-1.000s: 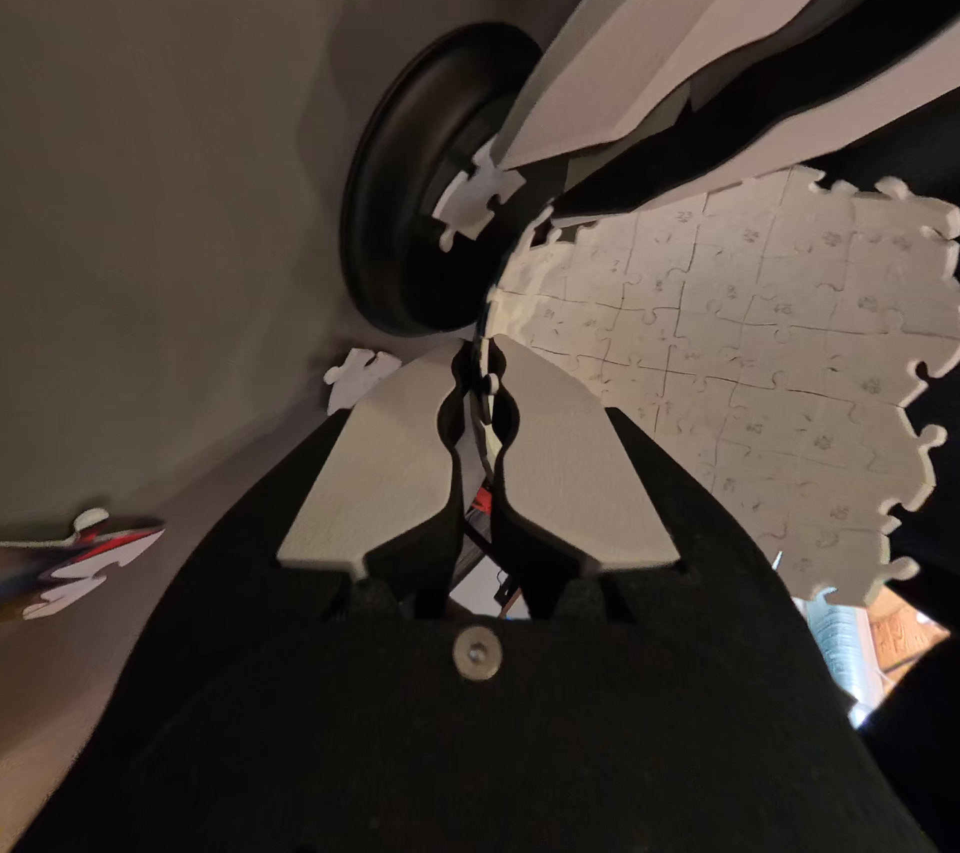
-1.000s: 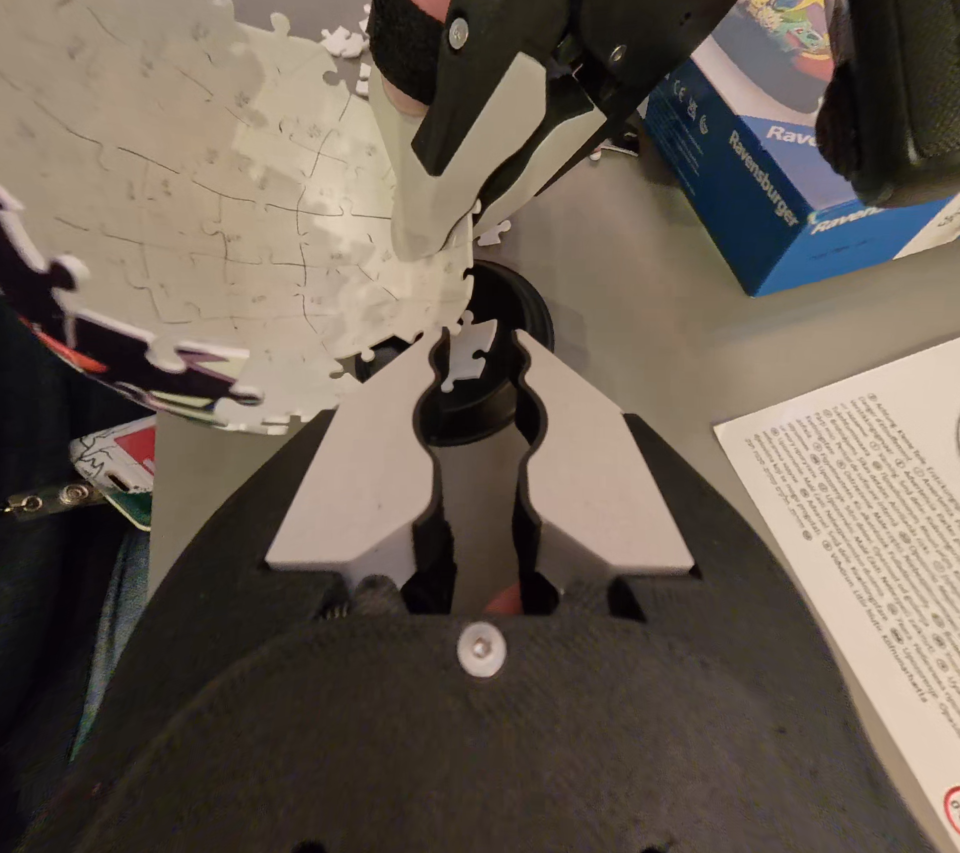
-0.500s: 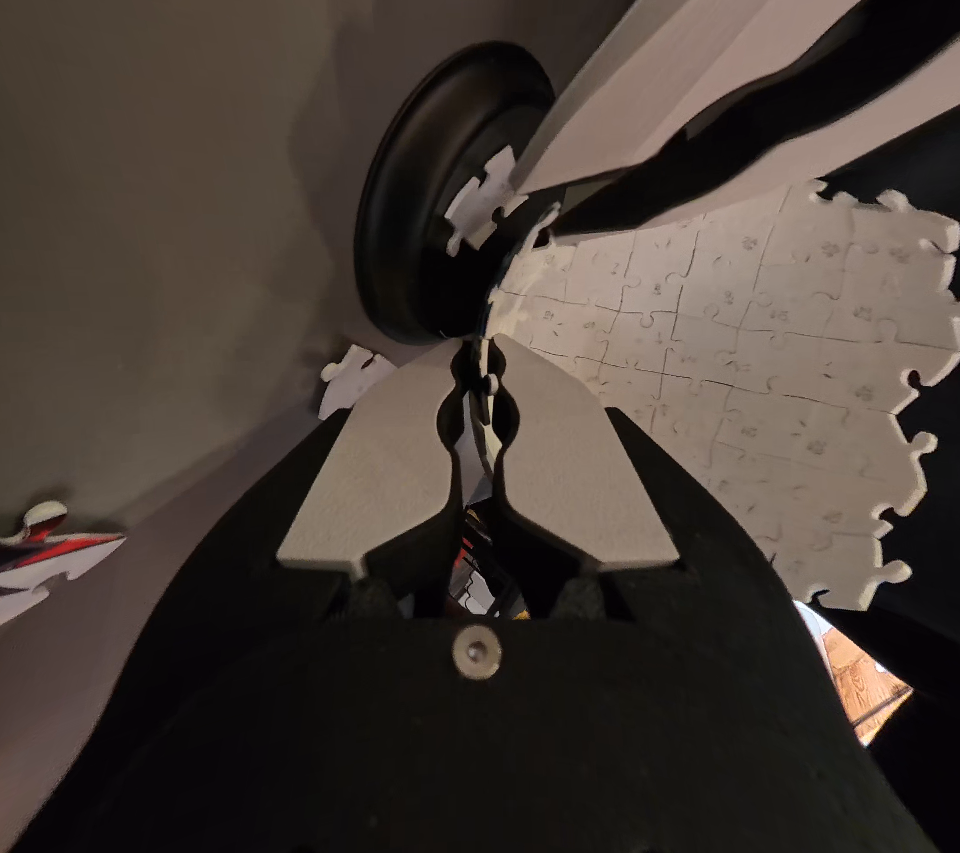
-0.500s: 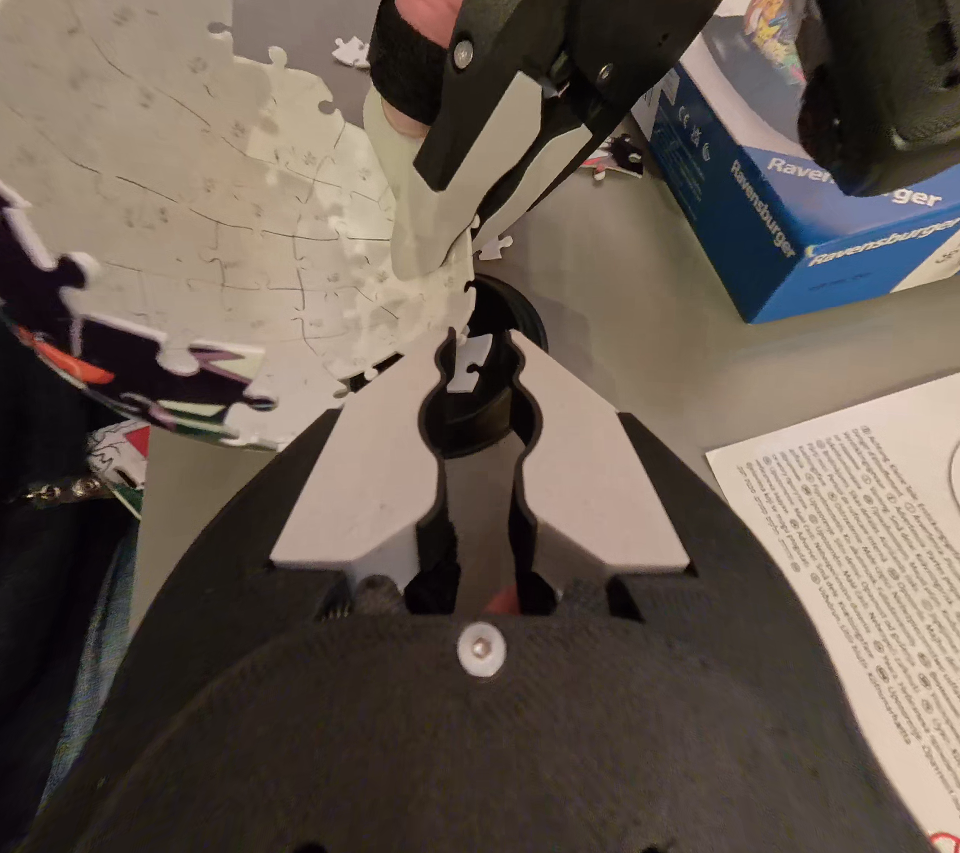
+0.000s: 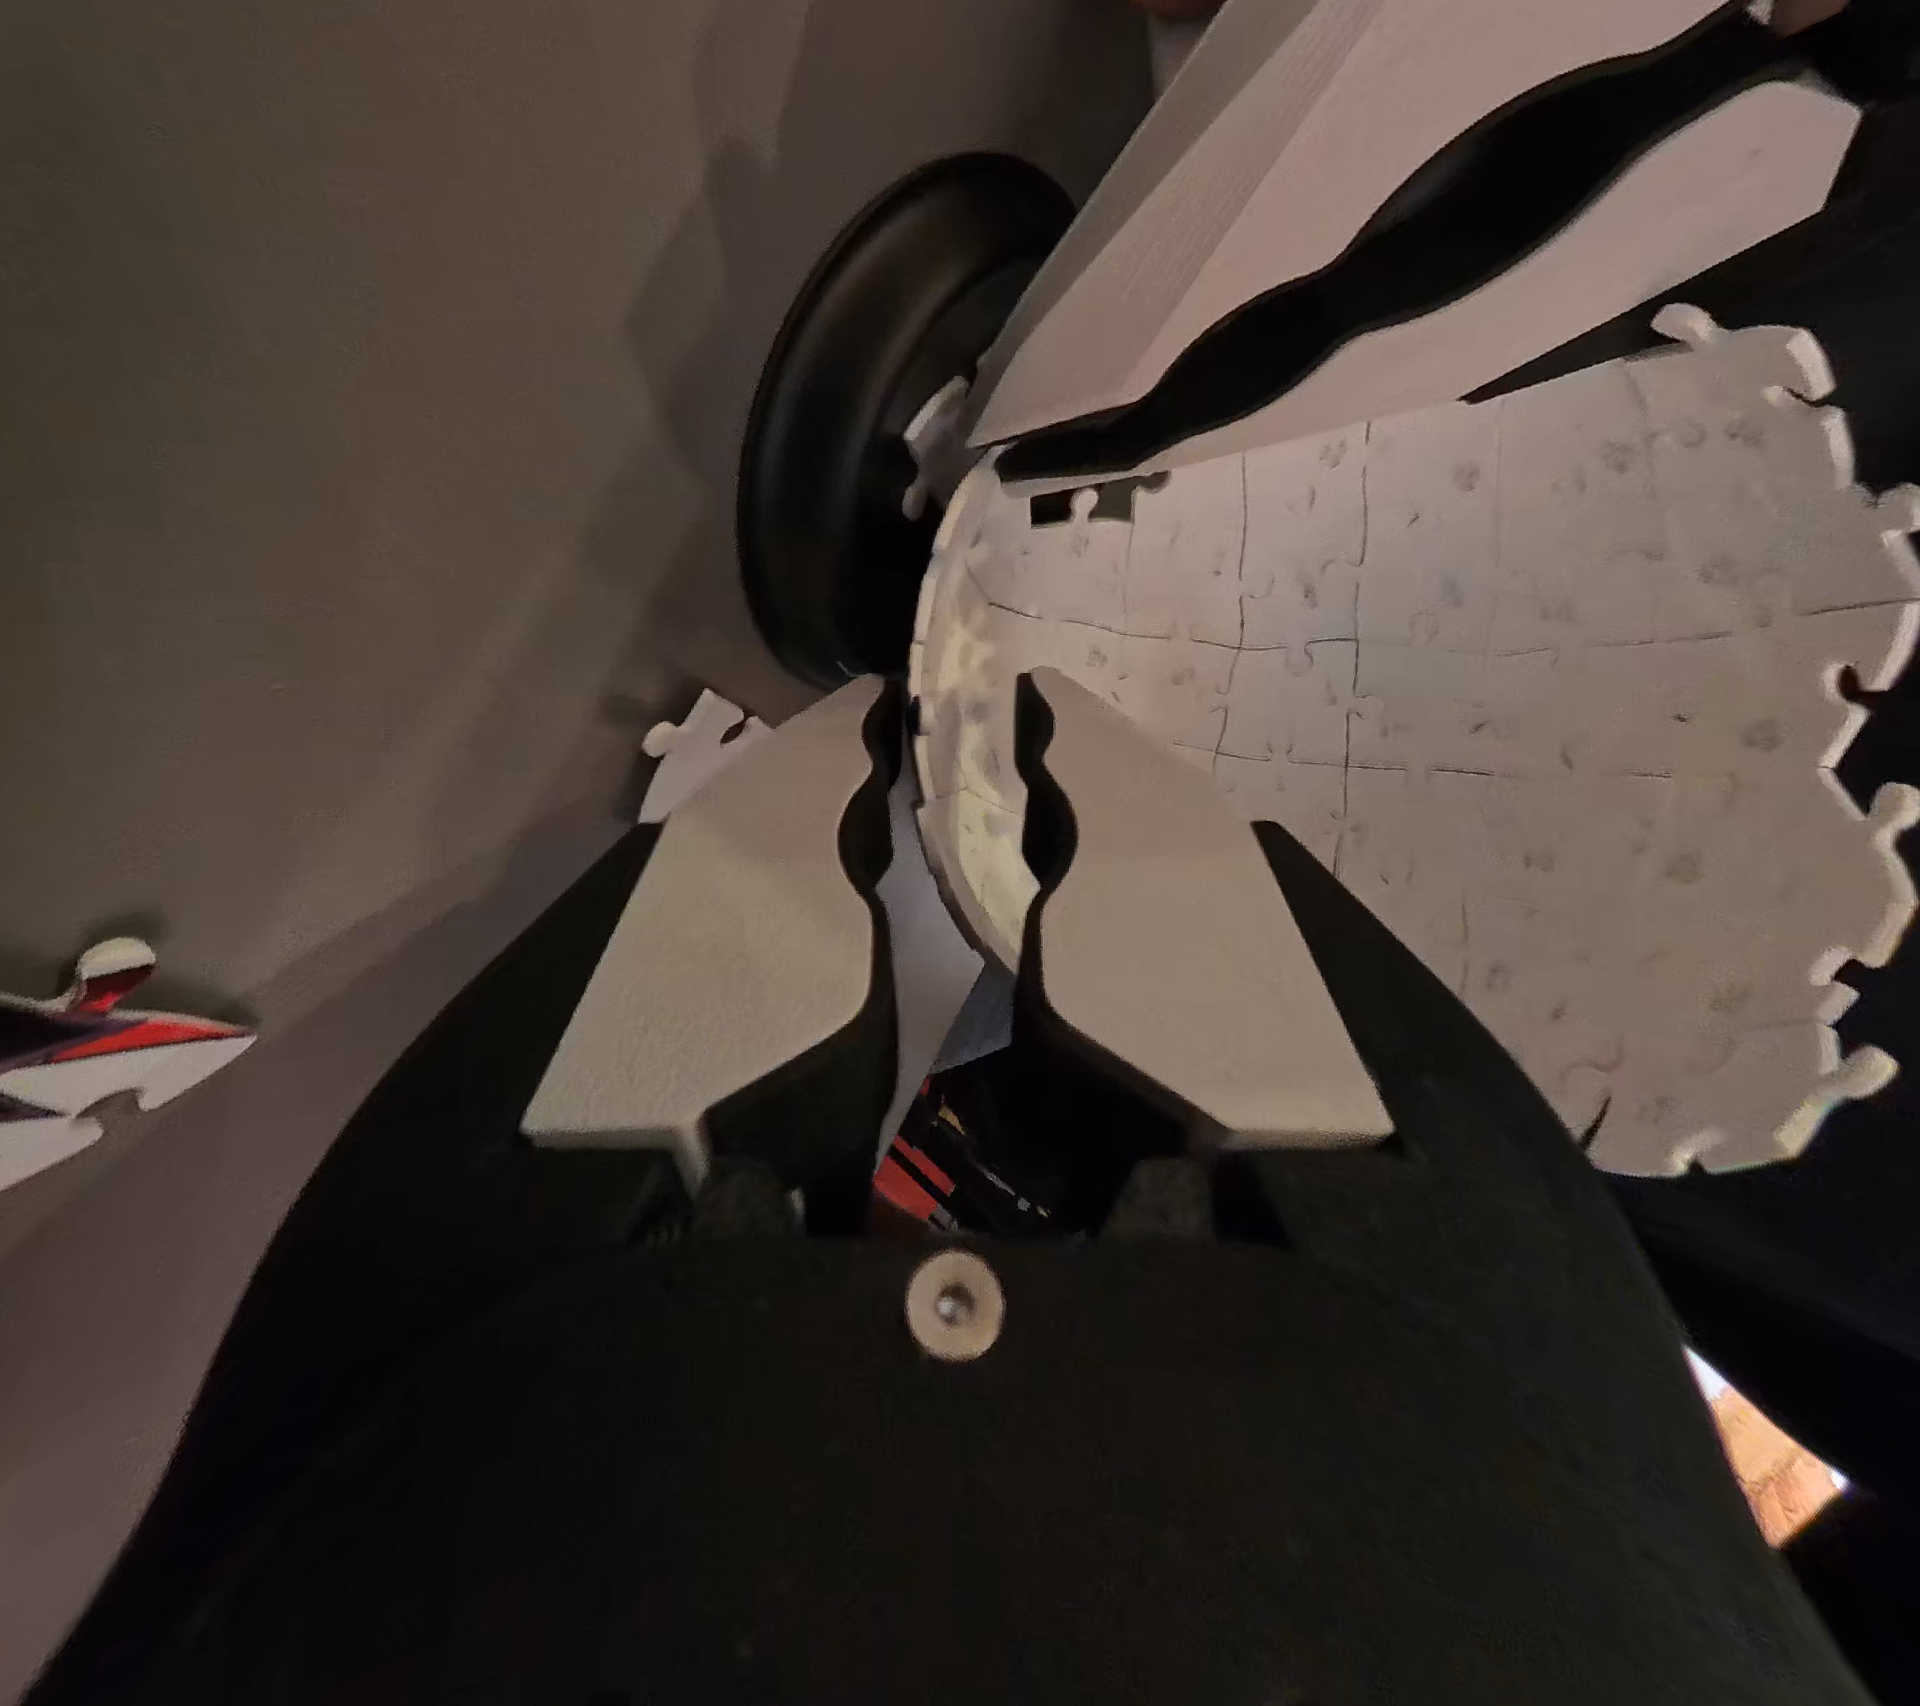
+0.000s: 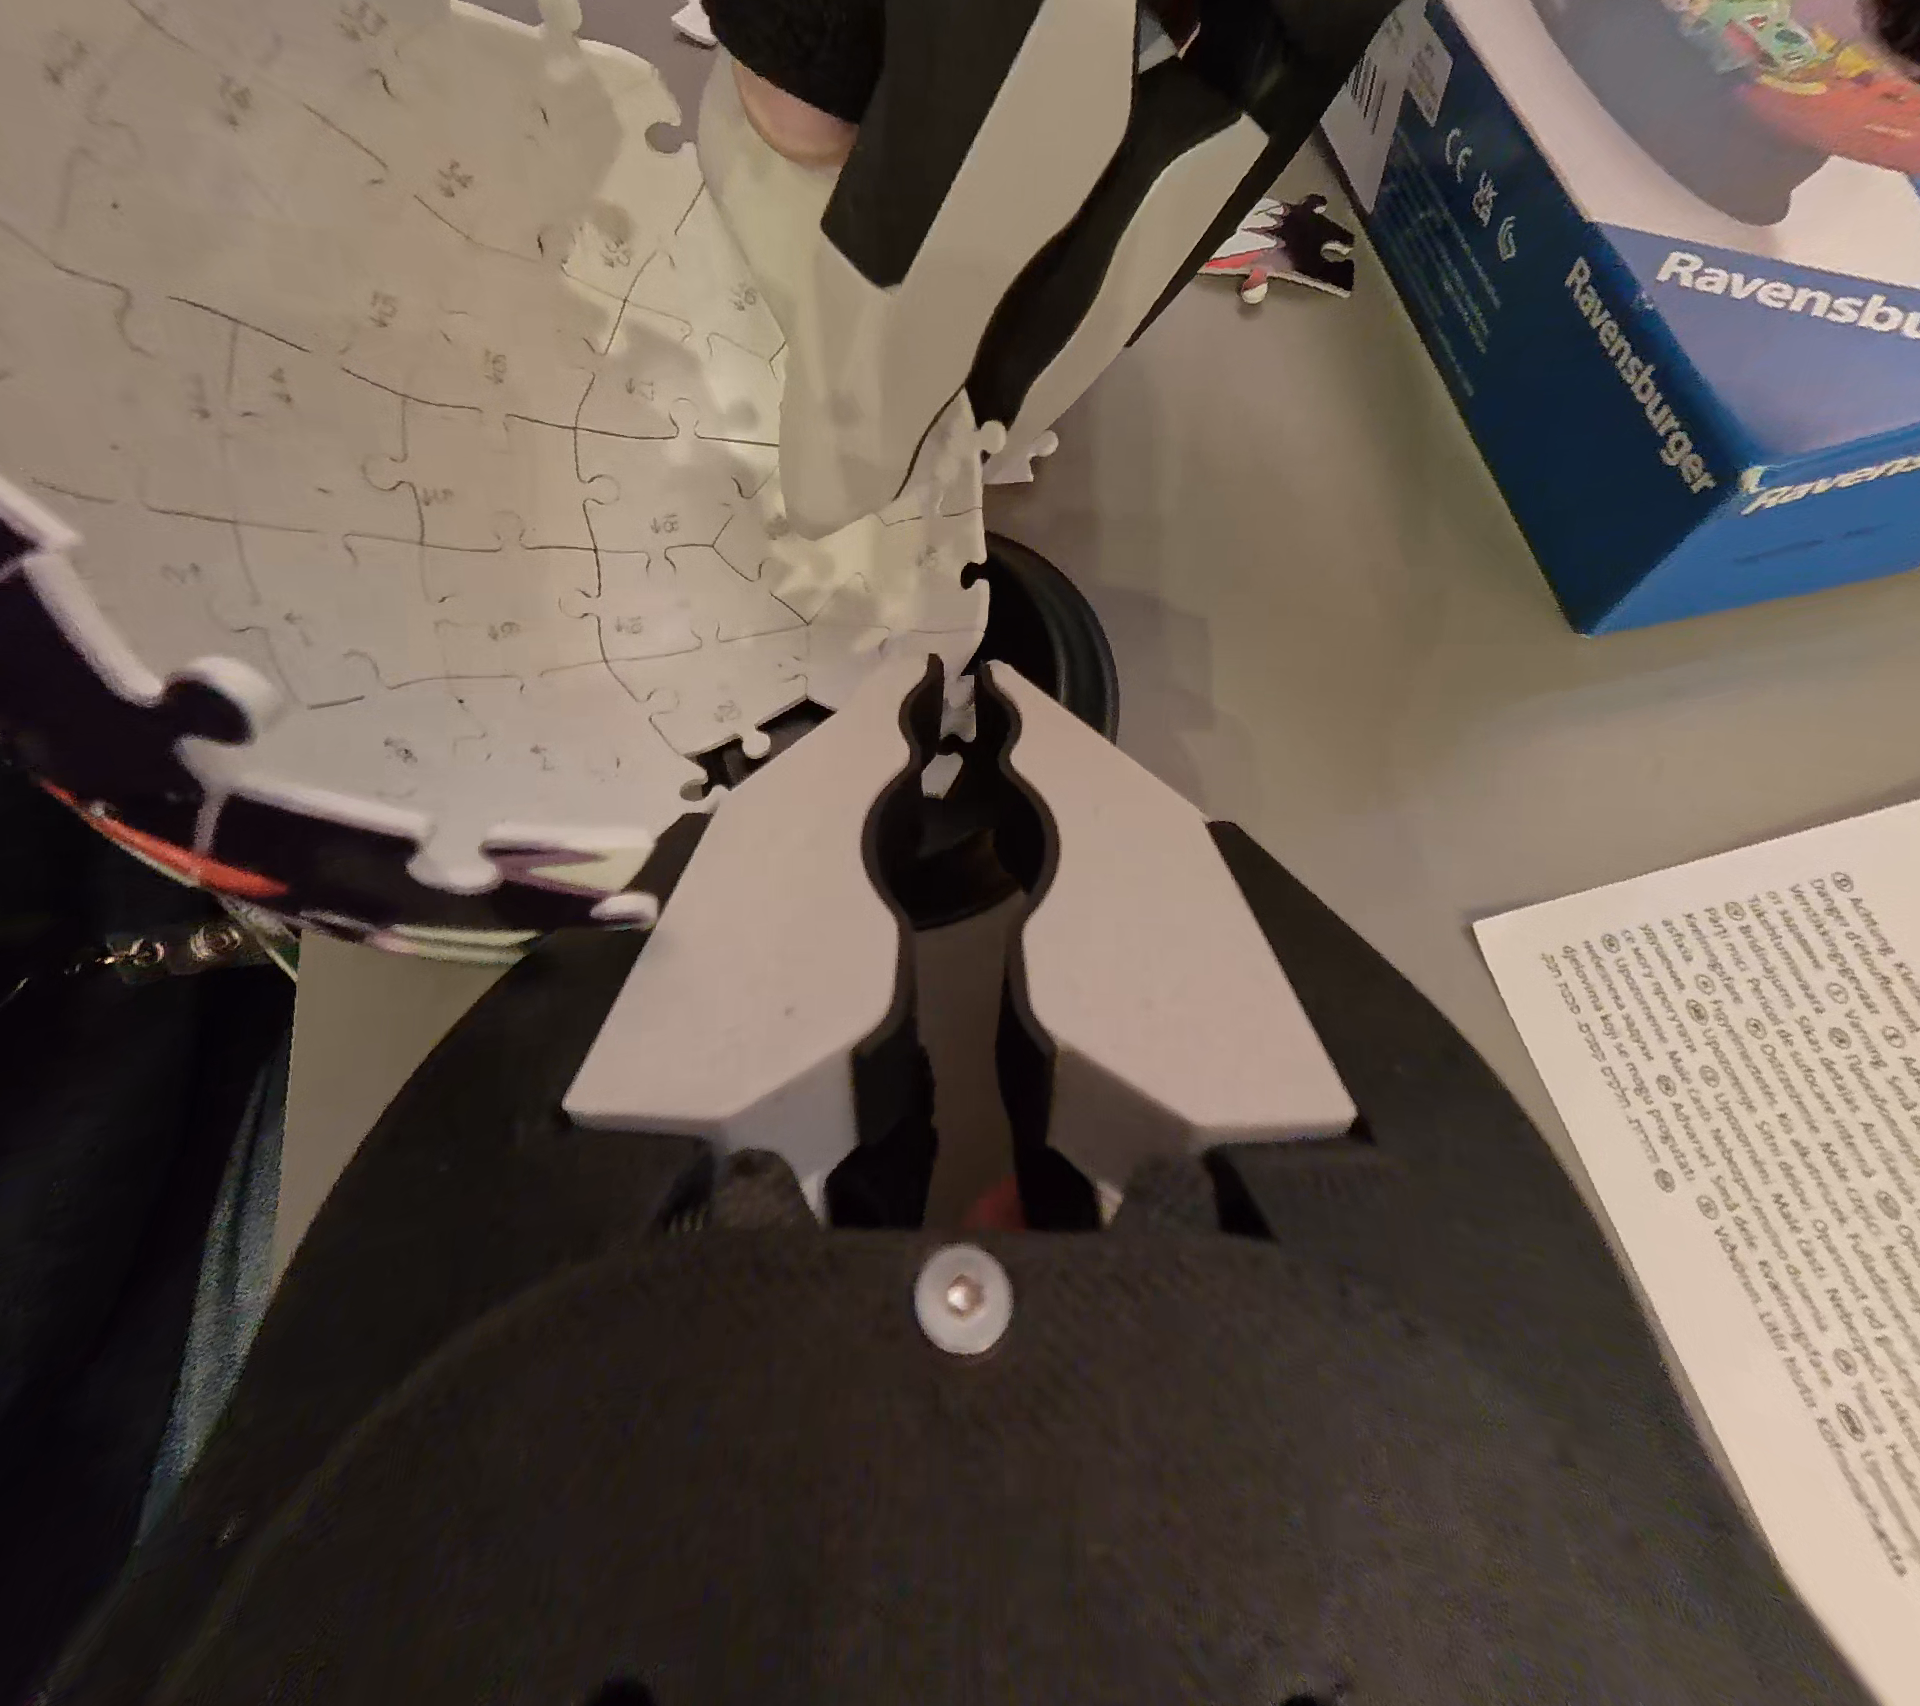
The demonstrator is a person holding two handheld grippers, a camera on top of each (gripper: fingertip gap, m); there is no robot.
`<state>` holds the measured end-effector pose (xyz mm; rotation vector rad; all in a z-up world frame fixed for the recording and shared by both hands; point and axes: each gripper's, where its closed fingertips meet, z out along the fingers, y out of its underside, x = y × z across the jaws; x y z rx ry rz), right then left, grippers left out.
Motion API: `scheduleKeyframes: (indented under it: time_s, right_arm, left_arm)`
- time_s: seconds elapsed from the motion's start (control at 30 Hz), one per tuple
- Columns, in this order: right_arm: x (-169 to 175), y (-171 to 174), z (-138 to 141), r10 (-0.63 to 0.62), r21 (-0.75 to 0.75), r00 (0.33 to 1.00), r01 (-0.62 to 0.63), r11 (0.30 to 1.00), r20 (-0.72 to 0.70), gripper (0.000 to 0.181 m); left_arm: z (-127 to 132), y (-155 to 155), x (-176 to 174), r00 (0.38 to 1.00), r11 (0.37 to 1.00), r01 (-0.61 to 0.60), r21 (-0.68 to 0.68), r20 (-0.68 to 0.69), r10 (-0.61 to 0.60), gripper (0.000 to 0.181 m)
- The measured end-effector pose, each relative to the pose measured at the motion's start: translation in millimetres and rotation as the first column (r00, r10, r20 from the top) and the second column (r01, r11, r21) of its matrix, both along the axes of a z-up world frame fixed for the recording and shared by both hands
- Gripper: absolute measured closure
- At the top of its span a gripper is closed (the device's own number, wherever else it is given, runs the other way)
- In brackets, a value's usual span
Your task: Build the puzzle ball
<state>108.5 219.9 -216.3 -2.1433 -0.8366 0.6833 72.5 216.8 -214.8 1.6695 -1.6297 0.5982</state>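
The half-built puzzle ball (image 5: 1455, 721) is a white, numbered shell seen from the inside, with coloured print outside (image 6: 312, 835). Its lower rim sits by the black round stand (image 5: 831, 430) (image 6: 1070, 648). My left gripper (image 5: 951, 700) is open. The shell's rim runs between its fingers, one inside and one outside; it shows from above in the right wrist view (image 6: 940, 461). My right gripper (image 6: 964, 680) is shut on a small white puzzle piece (image 6: 948, 716). It holds the piece against the shell's rim over the stand, also in the left wrist view (image 5: 932, 435).
A blue puzzle box (image 6: 1662, 306) stands at the back right and a printed leaflet (image 6: 1714, 1085) lies at the right. Loose pieces lie on the grey table: a white one (image 5: 691, 742) and coloured ones (image 5: 94, 1043) (image 6: 1288, 254). A person's finger (image 6: 790, 98) rests near the shell. Less than 4 cm separates the two grippers' tips.
My left gripper's fingers have parted from a tight pinch on the rim, and the shell has turned in them. My right gripper has narrowed and carried its piece up to the rim.
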Motion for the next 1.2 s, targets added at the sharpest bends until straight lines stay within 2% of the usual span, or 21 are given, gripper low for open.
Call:
scheduleKeyframes:
  time_s: [0.27, 0.43, 0.53, 0.73, 0.87, 1.2]
  right_arm:
    - [0, -1, -3, 0.015, -0.045, 1.000, -0.015, 0.999, -0.010, 0.178]
    - [-1, -1, -5, 0.020, -0.061, 1.000, -0.021, 0.998, -0.011, 0.178]
    - [-2, -3, -5, 0.037, -0.067, 0.999, -0.038, 0.997, -0.009, 0.179]
    - [-3, -2, -5, 0.048, -0.070, 0.999, -0.048, 0.996, -0.009, 0.179]
    - [-5, -3, -5, 0.068, -0.073, 0.998, -0.069, 0.995, -0.011, 0.179]
    - [-8, -3, 7, 0.089, -0.069, 0.990, -0.097, 0.993, -0.111, 0.169]
  left_arm:
    - [9, 8, 10, 0.997, 0.999, -0.044, 0.013, 0.070, 0.043, 0.142]
    - [15, 22, 15, 0.986, 0.996, -0.076, 0.036, 0.151, 0.070, 0.138]
    - [7, 26, 10, 0.984, 0.996, -0.020, 0.092, 0.177, 0.003, 0.145]
    - [-4, 16, 4, 0.983, 0.991, 0.087, 0.101, 0.154, -0.102, 0.159]
    - [-7, 12, -1, 0.982, 0.989, 0.119, 0.088, 0.135, -0.130, 0.171]
    - [0, 9, -9, 0.991, 0.996, 0.066, 0.055, 0.115, -0.072, 0.179]
